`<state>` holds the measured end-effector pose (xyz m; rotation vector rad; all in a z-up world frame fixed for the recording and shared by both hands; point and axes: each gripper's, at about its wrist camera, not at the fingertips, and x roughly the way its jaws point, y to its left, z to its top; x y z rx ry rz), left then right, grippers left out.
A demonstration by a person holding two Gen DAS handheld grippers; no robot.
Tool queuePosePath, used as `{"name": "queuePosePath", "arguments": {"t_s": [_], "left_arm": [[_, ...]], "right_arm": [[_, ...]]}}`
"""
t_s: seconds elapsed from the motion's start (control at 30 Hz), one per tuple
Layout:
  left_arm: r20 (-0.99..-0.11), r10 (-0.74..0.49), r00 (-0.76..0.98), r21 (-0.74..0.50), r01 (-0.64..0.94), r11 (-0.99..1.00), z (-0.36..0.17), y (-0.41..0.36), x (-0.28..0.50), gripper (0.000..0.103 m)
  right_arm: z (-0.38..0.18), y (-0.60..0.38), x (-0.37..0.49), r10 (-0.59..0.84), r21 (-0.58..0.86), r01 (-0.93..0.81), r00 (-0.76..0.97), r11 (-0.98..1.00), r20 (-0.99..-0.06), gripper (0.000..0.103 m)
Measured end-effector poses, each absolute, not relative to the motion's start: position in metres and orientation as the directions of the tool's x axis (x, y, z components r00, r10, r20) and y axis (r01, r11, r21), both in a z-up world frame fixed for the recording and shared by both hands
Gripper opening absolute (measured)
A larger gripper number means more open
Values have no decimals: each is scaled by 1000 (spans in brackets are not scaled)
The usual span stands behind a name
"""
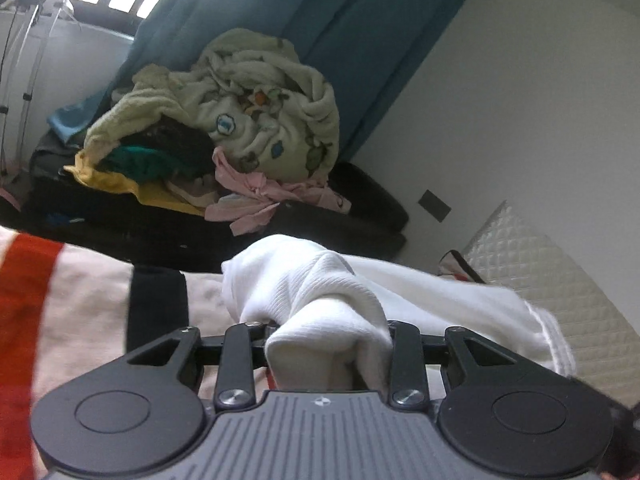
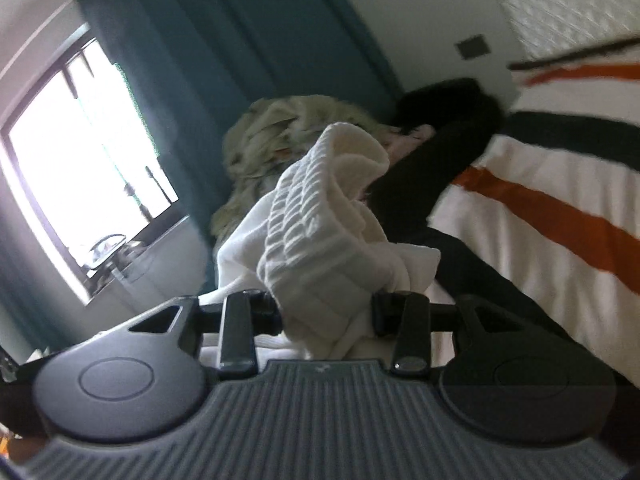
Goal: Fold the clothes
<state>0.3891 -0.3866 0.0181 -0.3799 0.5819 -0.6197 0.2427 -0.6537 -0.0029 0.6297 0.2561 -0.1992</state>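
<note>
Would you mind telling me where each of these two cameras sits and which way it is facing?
Left wrist: on the left hand-held gripper, looking along its fingers, closed on a white garment, toward a laundry pile and teal curtain; only gripper hardware shows.
Right wrist: on the right hand-held gripper, also clamping white ribbed fabric, facing the window and striped bedding; no hand shows.
Shared: white garment, curtain, cream blanket pile.
</note>
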Motion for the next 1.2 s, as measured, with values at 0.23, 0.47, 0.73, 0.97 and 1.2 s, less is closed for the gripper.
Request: {"name": "queuePosePath", "arguments": {"t_s": [0.23,0.47,0.73,0.97,1.2], "left_arm": [[-435,-656,616,-482,456,748,-115,-399,389,35],[-464,-662,589,-443,492,749,-169,-371,373,40],[-546,-595,590,-319,511,798,-173,-364,353,50],[-620,-488,614,-262,425,867,-139,-360,351,74],[-597,-486,639,-204,465,861,-82,-359,323,83]], "right_arm": [[-153,-660,226,-140,568,347,916,746,-375,42],[-193,-636,202,-174,581,393,902,713,-396,42],[-210,-616,205,-254,487,495,841,720,-478,46],[-186,-623,194,-205,535,548,796,644,-569,56],[-143,-621,171,-196,519,562,777,644,-598,62]]}}
